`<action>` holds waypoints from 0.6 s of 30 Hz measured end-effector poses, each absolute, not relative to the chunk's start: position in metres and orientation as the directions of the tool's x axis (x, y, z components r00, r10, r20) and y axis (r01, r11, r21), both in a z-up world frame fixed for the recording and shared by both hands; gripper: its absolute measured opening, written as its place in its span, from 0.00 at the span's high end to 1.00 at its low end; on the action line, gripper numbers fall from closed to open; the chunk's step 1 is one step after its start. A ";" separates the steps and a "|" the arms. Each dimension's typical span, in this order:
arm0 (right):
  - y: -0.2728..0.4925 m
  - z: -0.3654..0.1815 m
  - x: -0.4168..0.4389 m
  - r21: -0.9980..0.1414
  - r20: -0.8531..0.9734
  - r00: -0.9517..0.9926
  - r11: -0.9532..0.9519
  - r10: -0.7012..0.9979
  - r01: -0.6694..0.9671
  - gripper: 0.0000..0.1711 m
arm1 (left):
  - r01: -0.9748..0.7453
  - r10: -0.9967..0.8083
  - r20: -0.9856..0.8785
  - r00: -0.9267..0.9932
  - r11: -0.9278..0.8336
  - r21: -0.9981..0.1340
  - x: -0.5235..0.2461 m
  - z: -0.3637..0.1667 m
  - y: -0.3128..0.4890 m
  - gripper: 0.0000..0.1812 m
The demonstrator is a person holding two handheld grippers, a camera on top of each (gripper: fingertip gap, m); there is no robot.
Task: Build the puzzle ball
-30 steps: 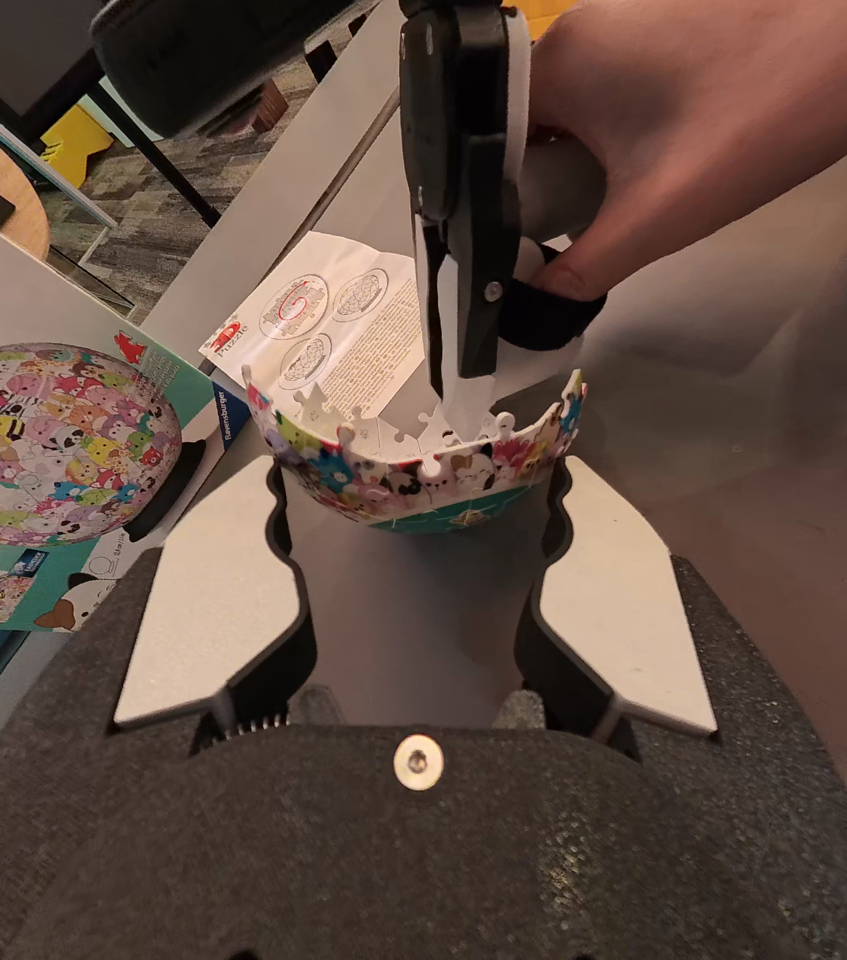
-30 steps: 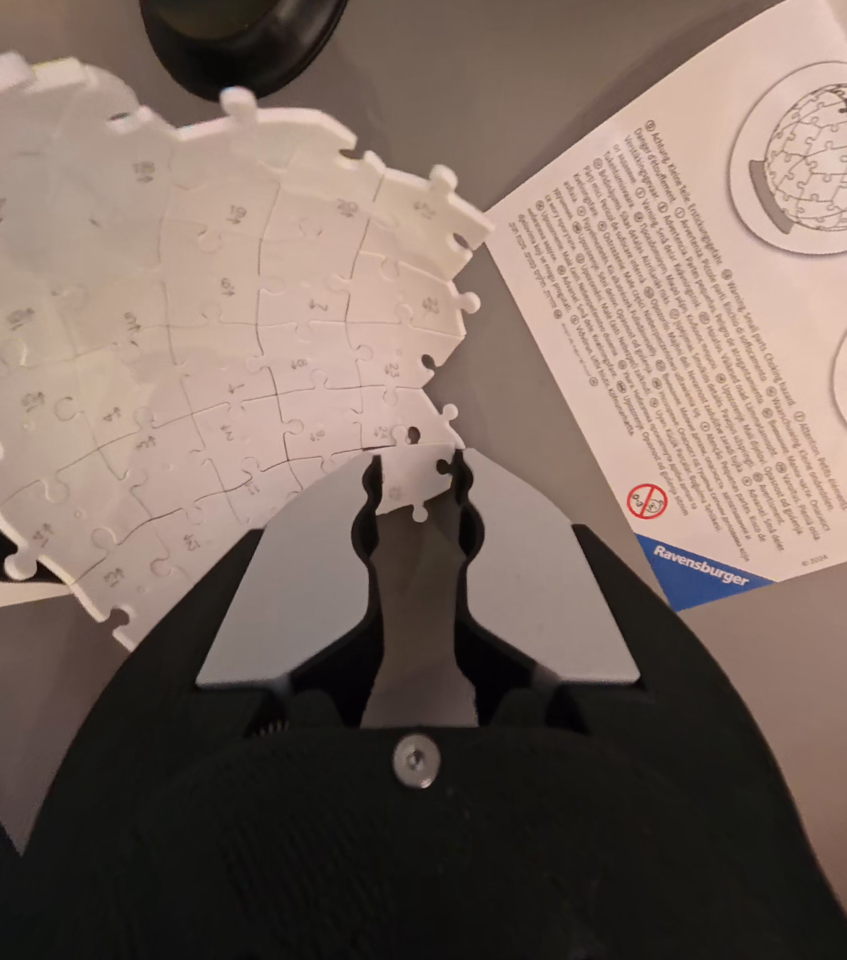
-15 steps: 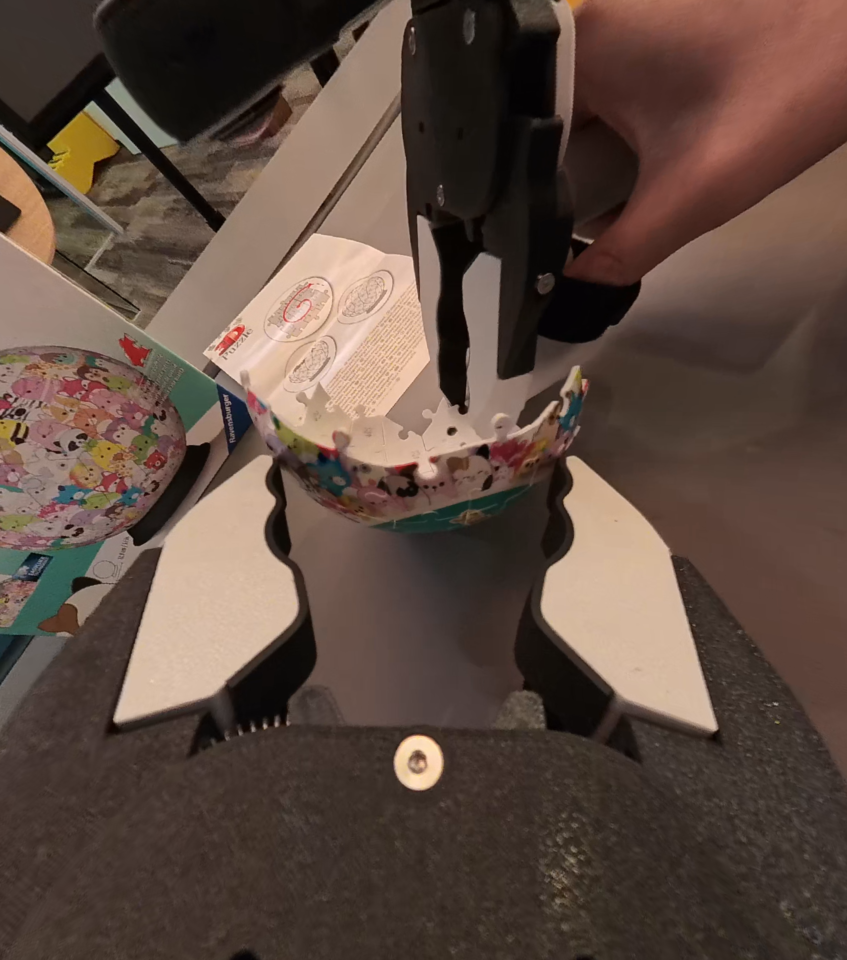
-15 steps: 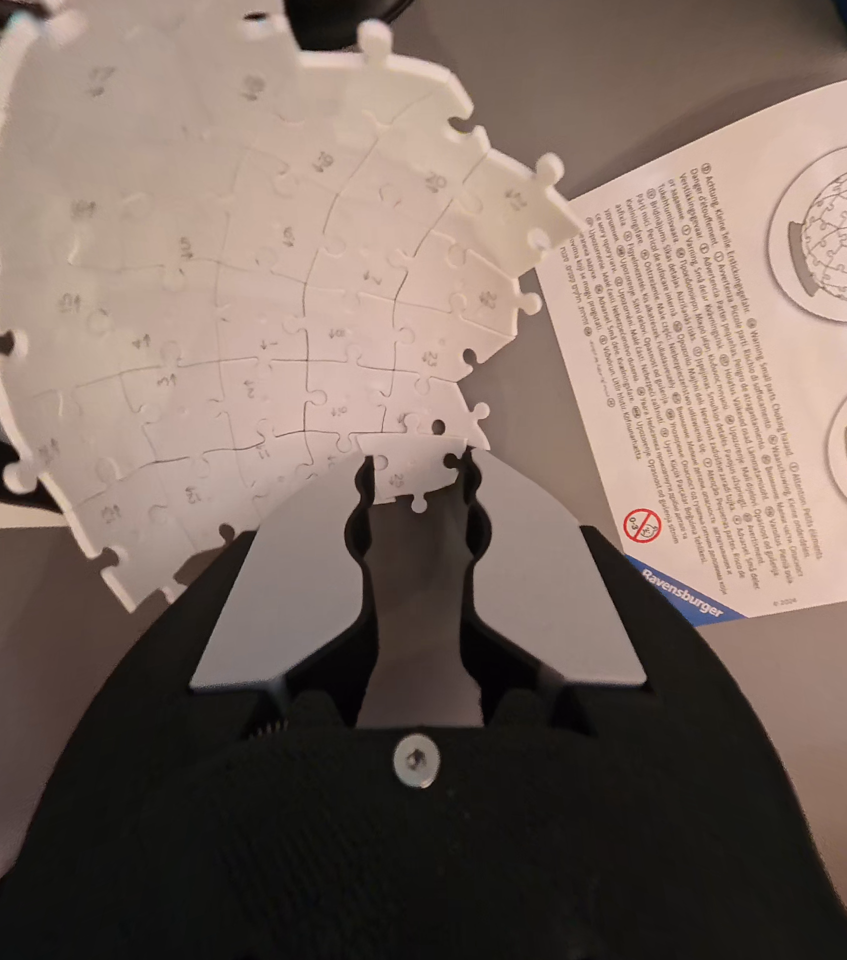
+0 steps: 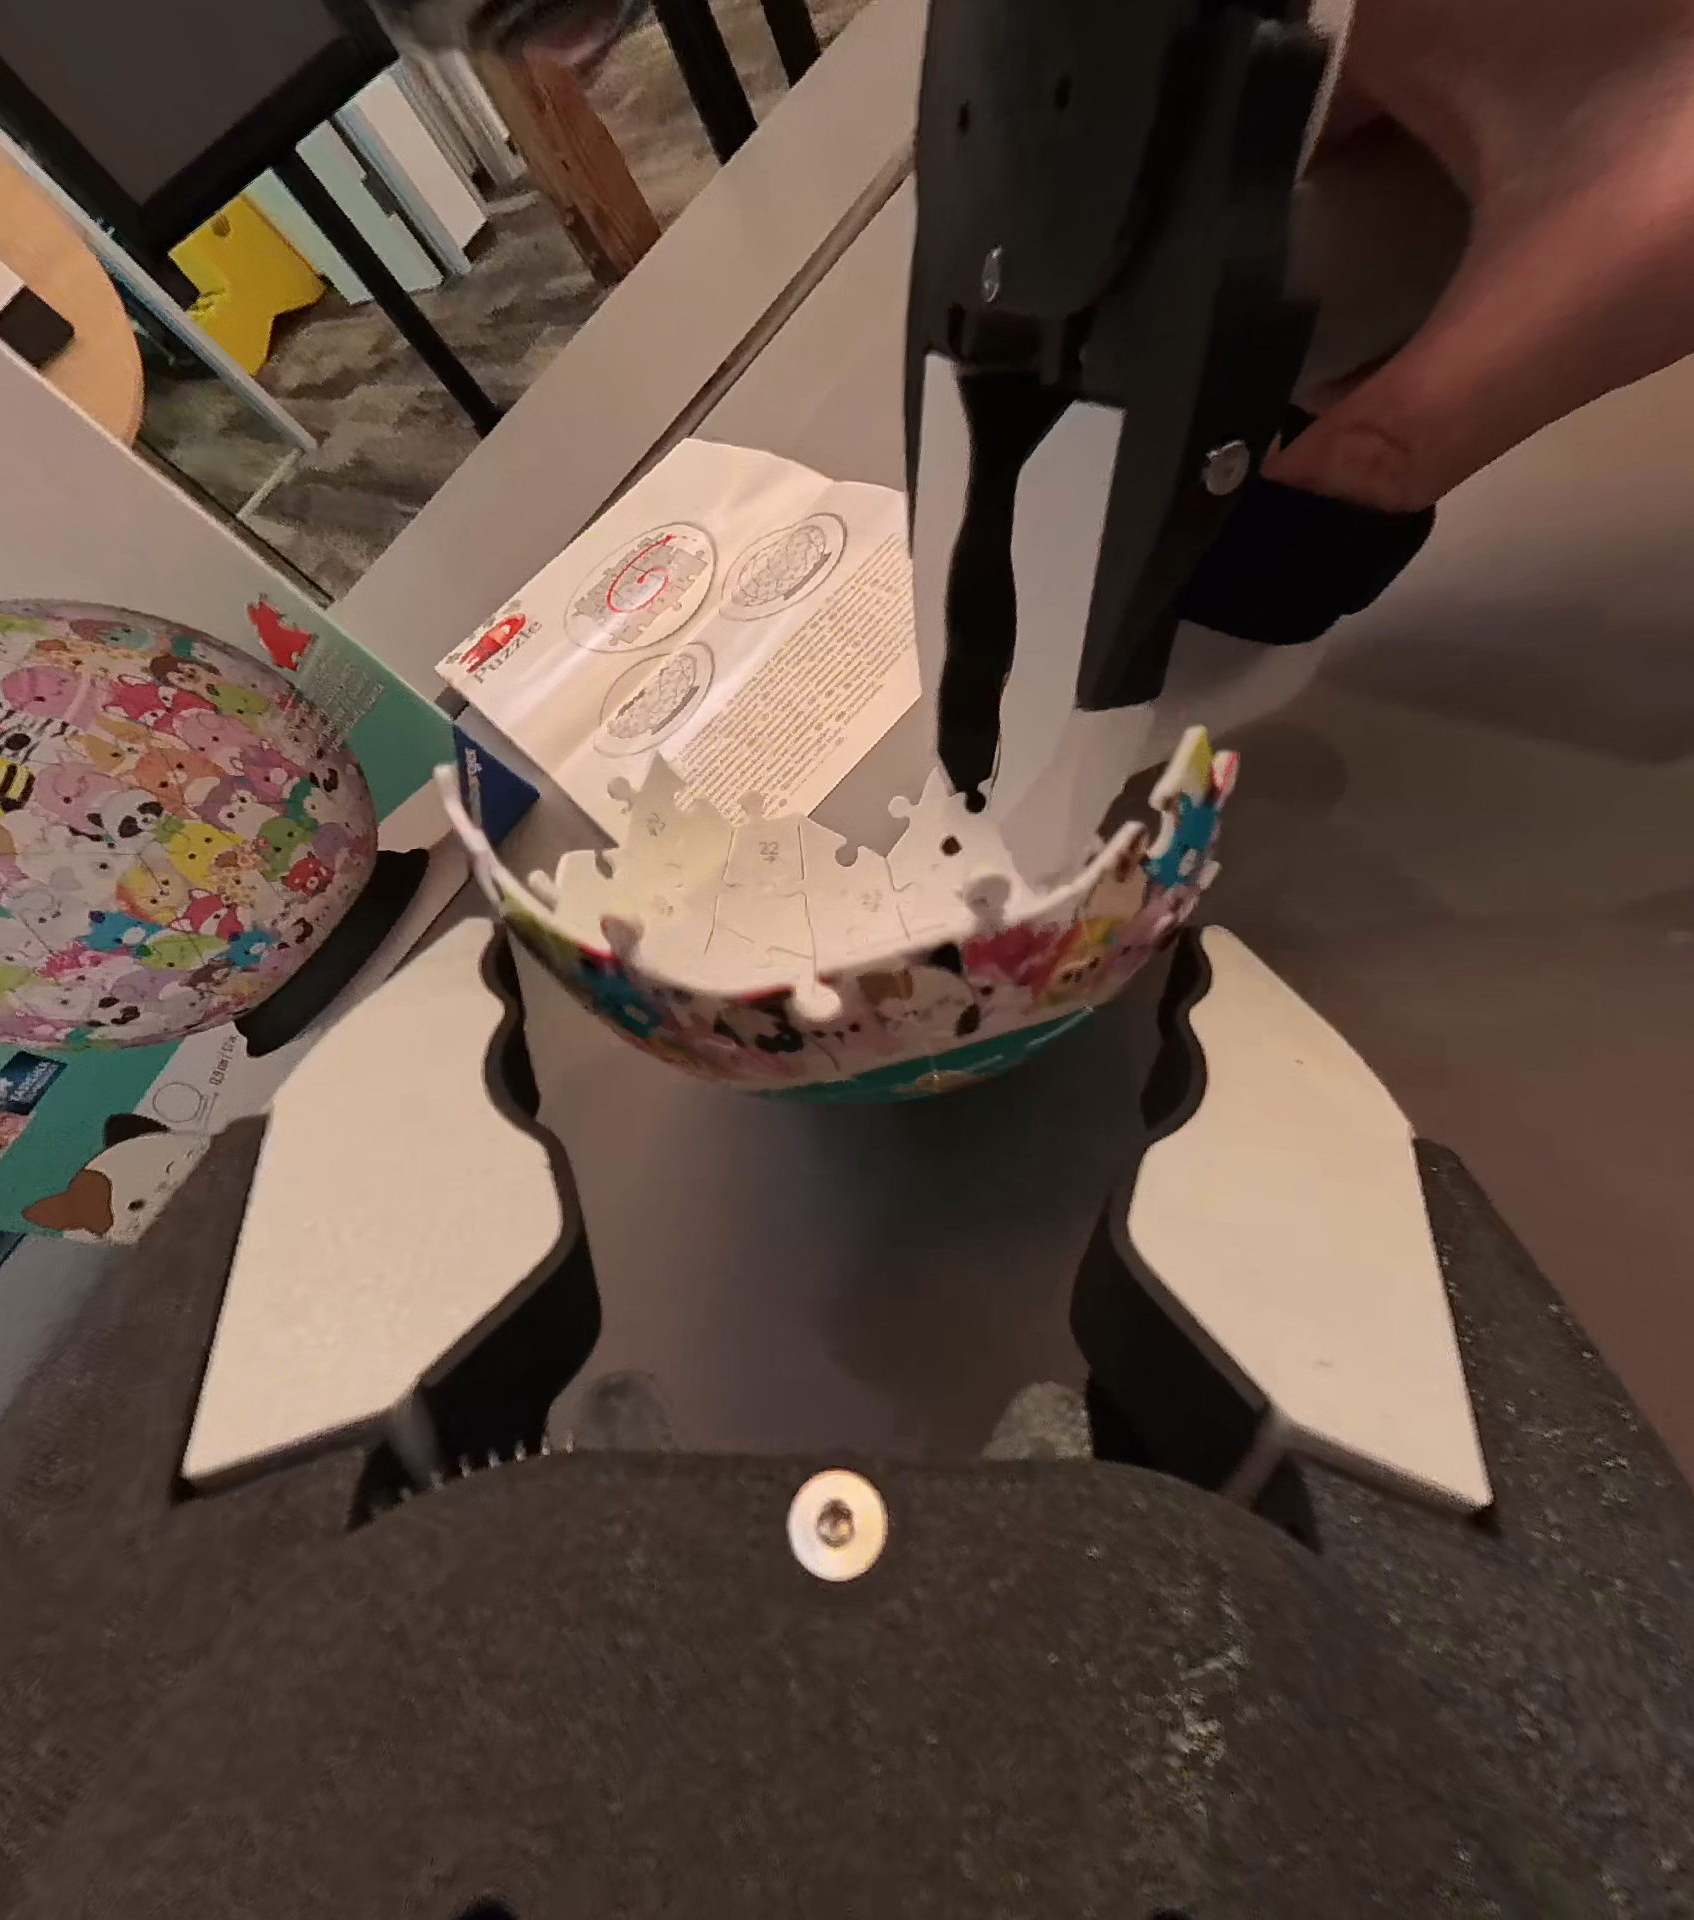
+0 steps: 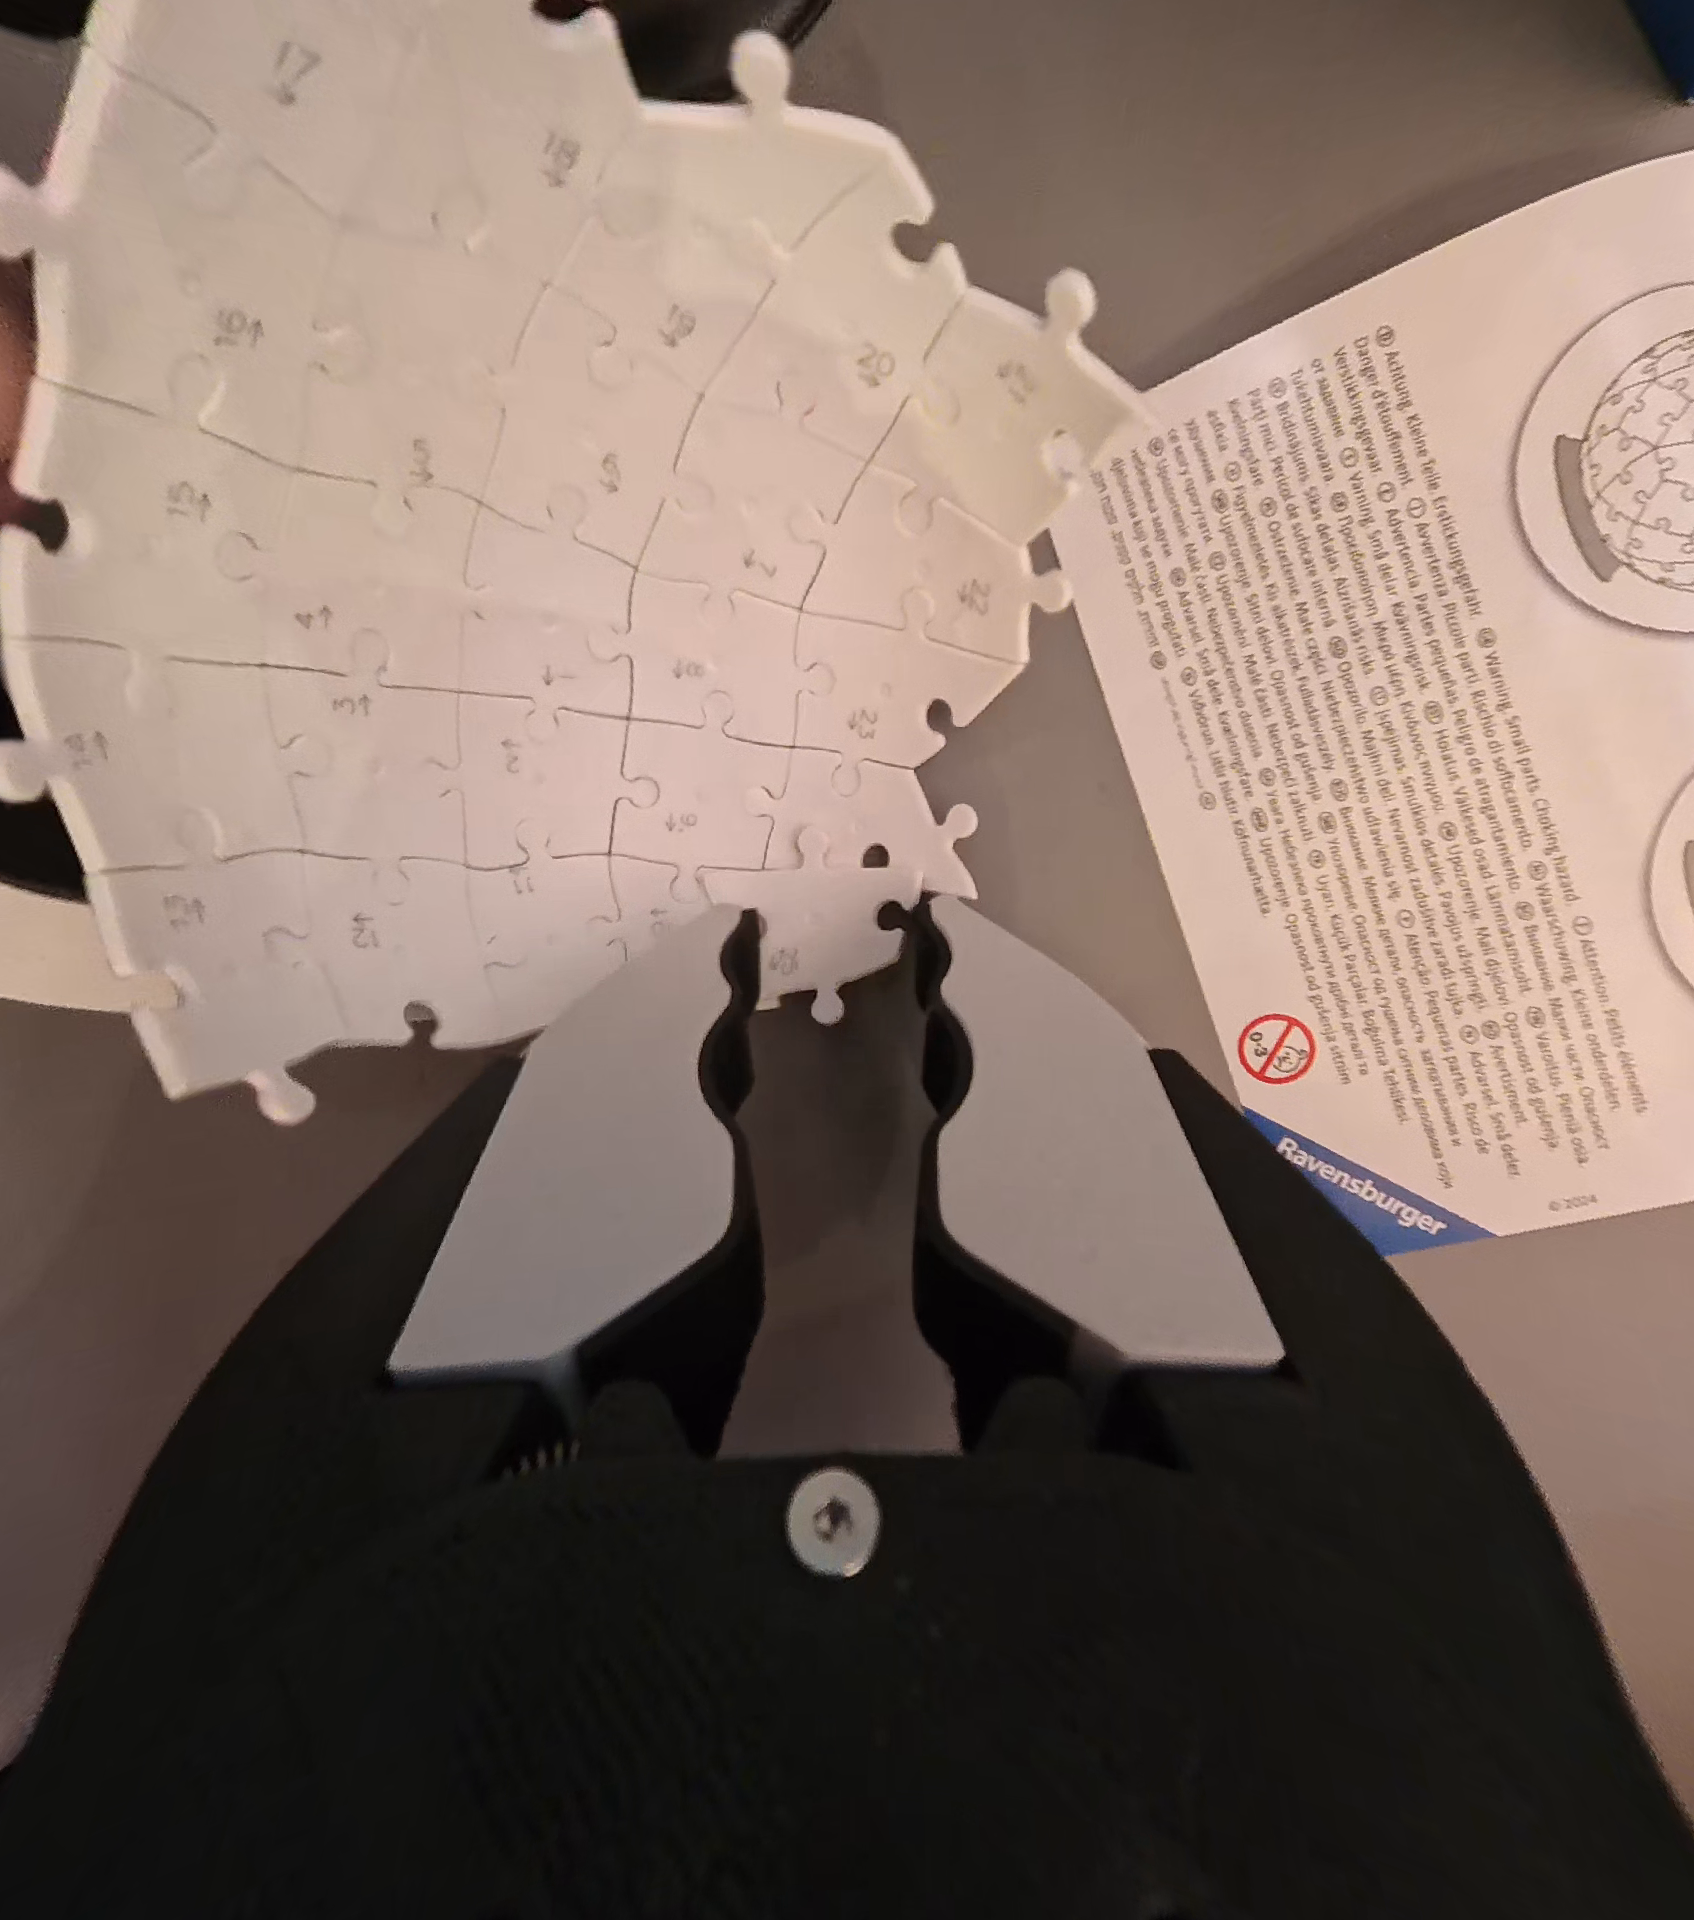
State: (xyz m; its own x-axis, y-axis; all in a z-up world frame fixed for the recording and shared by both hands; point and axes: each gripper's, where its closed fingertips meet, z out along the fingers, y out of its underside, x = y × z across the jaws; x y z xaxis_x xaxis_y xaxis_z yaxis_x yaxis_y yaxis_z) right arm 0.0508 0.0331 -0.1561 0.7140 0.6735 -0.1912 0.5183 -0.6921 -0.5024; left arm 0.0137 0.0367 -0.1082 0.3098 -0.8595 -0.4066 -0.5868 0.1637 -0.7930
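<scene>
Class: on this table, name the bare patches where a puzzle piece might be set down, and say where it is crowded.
Bare grey table lies right of the half-built ball, and between ball and left gripper. Crowded: the far left, where the instruction sheet and puzzle box sit.

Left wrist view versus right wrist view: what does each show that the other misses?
Only the left wrist view shows the colourful printed outside of the half-built puzzle ball shell, the teal puzzle box, a hand and the open left gripper flanking the shell. Only the right wrist view shows the shell's white numbered inside laid out whole and the loose white puzzle piece at the rim between the right gripper fingertips. Both show the shell, the right gripper and the white folded instruction sheet.
</scene>
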 end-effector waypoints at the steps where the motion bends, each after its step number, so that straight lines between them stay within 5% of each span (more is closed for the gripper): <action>1: 0.033 -0.156 0.051 -0.502 -0.194 0.715 -0.694 0.672 0.516 0.83 | -0.587 -0.860 -0.400 0.318 0.152 -0.795 0.013 -0.110 0.038 0.34; 18: 0.034 -0.153 0.060 -0.523 -0.275 0.710 -0.720 0.649 0.456 0.78 | -0.607 -0.846 -0.437 0.305 0.180 -0.774 0.012 -0.112 0.041 0.33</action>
State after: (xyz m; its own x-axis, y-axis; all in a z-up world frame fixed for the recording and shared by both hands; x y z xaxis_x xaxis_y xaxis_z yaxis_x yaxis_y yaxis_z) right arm 0.0598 0.0341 -0.1529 0.7097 0.6487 -0.2749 0.4558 -0.7203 -0.5229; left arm 0.0118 0.0412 -0.1125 0.3054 -0.8461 -0.4368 -0.6073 0.1802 -0.7737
